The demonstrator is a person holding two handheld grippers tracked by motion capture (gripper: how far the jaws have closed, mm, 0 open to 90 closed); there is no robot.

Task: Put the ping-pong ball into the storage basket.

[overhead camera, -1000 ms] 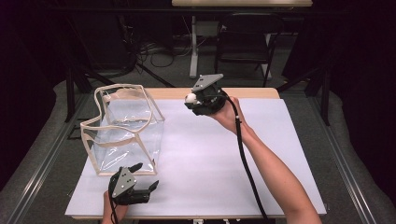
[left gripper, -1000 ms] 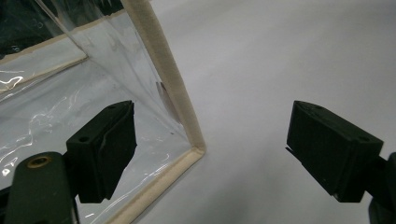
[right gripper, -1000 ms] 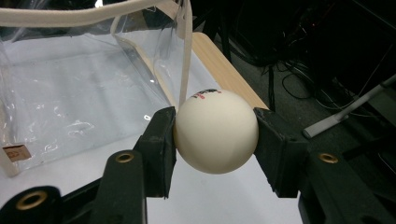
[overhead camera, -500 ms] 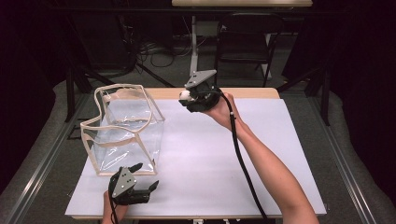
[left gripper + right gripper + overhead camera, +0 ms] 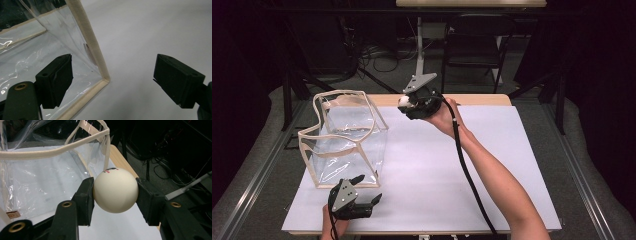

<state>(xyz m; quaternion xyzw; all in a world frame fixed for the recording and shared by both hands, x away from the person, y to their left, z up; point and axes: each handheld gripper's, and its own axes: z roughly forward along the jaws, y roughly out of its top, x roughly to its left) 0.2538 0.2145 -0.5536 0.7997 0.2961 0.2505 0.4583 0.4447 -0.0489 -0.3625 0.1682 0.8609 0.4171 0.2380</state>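
Note:
A cream-white ball (image 5: 115, 190) with small dark print on top sits clamped between both black jaws of my right gripper (image 5: 115, 195). In the high view that gripper (image 5: 404, 104) hangs raised over the far edge of the table, to the right of a clear plastic bag (image 5: 343, 140) with beige trim, and the ball (image 5: 403, 101) shows at its tip. The bag (image 5: 37, 170) stands with its mouth up at the table's left. My left gripper (image 5: 366, 189) rests low at the near left edge, open, by the bag's front corner (image 5: 100, 72), nothing between its jaws.
A white sheet (image 5: 492, 165) covers the wooden table (image 5: 482, 99). A black cable (image 5: 467, 170) trails along the person's right forearm. Behind the table stand dark chairs, stands and floor cables (image 5: 377, 52).
The right gripper with the ball has shifted slightly left and away, toward the bag. The left gripper has stayed in place.

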